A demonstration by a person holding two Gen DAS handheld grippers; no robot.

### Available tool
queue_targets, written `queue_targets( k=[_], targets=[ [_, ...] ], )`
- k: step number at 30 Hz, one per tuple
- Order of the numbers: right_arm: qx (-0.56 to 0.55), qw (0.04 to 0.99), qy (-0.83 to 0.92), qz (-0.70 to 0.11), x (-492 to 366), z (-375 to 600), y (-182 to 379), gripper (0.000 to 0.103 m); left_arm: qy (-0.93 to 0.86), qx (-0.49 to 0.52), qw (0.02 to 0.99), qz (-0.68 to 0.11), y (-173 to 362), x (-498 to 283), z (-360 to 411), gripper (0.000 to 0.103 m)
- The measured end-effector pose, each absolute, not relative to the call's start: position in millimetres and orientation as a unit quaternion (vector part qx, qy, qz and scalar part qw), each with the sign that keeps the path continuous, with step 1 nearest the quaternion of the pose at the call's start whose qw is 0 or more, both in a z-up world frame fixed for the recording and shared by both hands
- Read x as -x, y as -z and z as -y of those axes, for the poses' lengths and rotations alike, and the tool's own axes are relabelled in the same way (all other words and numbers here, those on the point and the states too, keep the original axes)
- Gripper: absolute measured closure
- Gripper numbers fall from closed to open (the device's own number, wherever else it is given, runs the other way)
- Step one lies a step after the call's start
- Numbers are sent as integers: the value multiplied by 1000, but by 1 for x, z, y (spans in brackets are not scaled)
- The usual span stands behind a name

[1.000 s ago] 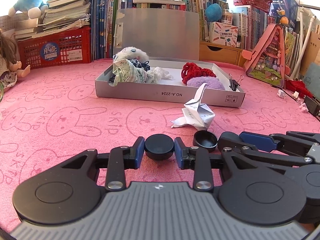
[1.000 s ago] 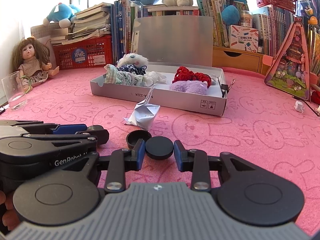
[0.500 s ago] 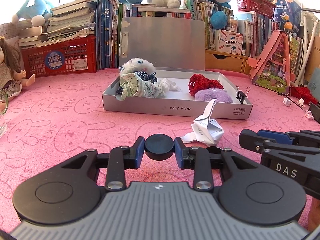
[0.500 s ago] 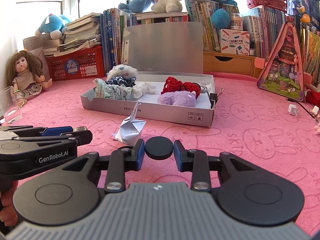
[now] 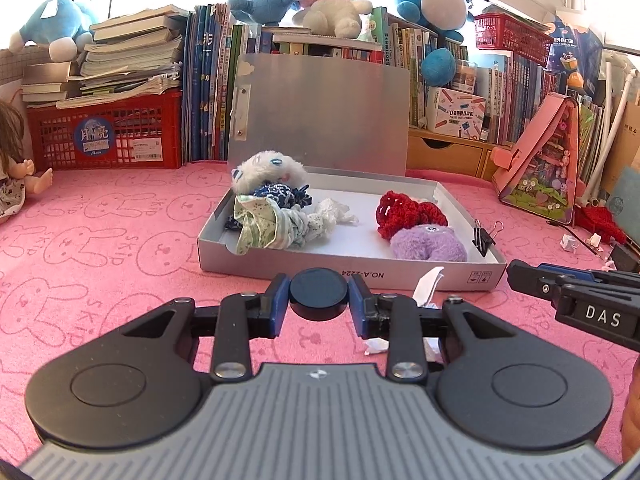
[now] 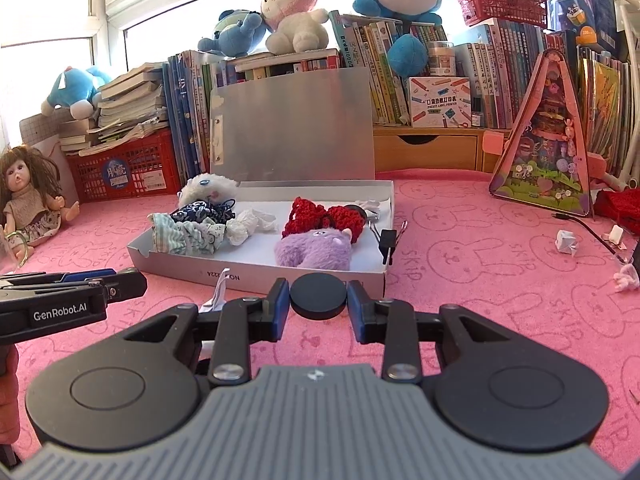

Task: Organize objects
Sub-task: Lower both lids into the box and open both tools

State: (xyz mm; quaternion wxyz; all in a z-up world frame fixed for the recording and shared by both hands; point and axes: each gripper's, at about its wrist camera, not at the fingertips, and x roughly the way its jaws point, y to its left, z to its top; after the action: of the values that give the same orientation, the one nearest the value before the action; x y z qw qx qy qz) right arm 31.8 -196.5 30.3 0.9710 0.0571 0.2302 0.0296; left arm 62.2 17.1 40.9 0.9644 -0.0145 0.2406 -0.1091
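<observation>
**Both grippers carry black discs before the open box**

My left hand-held gripper (image 5: 318,302) is clamped on a black disc (image 5: 318,294); my right hand-held gripper (image 6: 318,300) likewise pinches a second black disc (image 6: 318,295). Crumpled white paper (image 5: 426,286) lies just beyond on the pink bench (image 5: 100,248). Farther off, the open grey box (image 6: 256,274) holds a purple plush (image 6: 314,249), red crochet (image 6: 320,216) and bundled cloth (image 6: 186,234).

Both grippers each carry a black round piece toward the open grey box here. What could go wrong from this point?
1. Each black disc, left and right, is pinched only at its edges, so either could slip or twist out.
2. The crumpled paper lies just before the grey box, under the left gripper; it may get dragged.
3. The right gripper and the left one sit close together and might collide.
</observation>
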Motion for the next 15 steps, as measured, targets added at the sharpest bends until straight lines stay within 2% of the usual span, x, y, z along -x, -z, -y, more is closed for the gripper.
queue_targets(
  k=[15],
  targets=[
    [-67, 971, -17, -228, -63, 207, -42, 65, 118, 25, 967, -226, -59, -101, -13, 66]
  ],
)
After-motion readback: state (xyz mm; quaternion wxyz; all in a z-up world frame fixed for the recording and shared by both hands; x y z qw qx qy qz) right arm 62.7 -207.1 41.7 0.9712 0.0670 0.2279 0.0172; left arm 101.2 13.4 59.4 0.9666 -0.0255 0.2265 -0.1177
